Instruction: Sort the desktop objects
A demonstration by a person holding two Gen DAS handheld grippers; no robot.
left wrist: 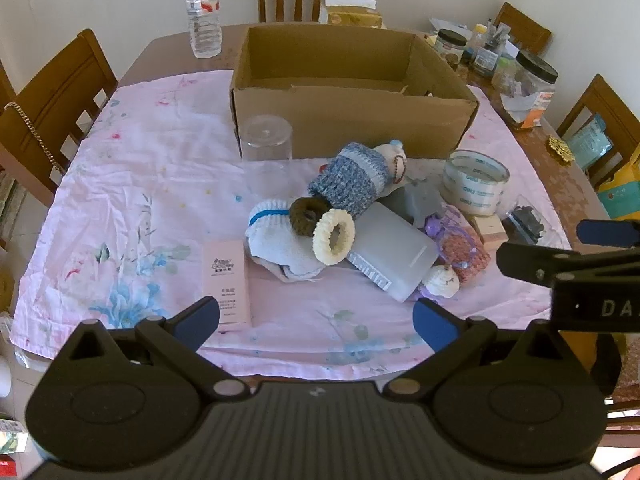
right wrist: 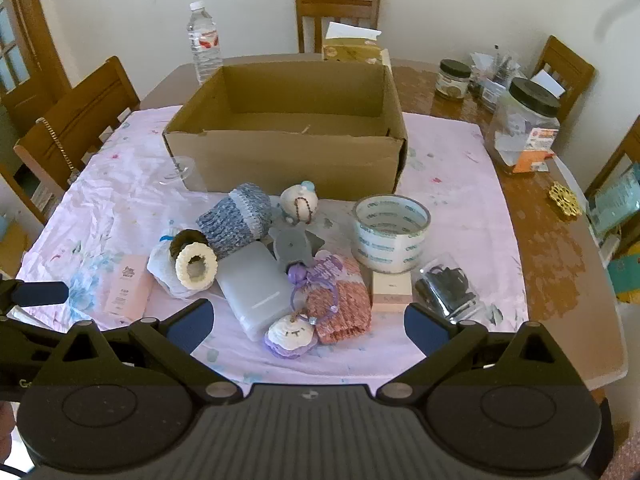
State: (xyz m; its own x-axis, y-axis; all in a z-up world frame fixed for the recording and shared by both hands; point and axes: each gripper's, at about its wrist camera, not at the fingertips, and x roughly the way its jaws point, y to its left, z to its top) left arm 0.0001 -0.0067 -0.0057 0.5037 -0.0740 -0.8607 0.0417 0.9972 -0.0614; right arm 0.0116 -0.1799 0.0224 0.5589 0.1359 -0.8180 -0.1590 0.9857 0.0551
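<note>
A pile of small objects lies on the pink floral cloth (left wrist: 132, 208) in front of an open, empty cardboard box (left wrist: 352, 92) (right wrist: 288, 132). The pile holds a blue knitted pouch (left wrist: 352, 178) (right wrist: 236, 220), a cream scrunchie (left wrist: 334, 237) (right wrist: 196, 266), a brown scrunchie (left wrist: 306, 216), a white power bank (left wrist: 394, 254) (right wrist: 256, 292), a pink knitted pouch (right wrist: 340, 300), a tape roll (left wrist: 476, 182) (right wrist: 390, 232) and a pink carton (left wrist: 226, 280) (right wrist: 126, 290). My left gripper (left wrist: 316, 322) is open near the table's front edge, empty. My right gripper (right wrist: 306, 326) is open, empty, just before the pile.
An upturned clear cup (left wrist: 266, 138) stands by the box's left corner. A water bottle (left wrist: 203, 10), a tissue box (right wrist: 352, 50) and jars (right wrist: 524, 120) stand at the back and right. Wooden chairs (left wrist: 52, 108) surround the table. A bag of black clips (right wrist: 446, 286) lies right of the pile.
</note>
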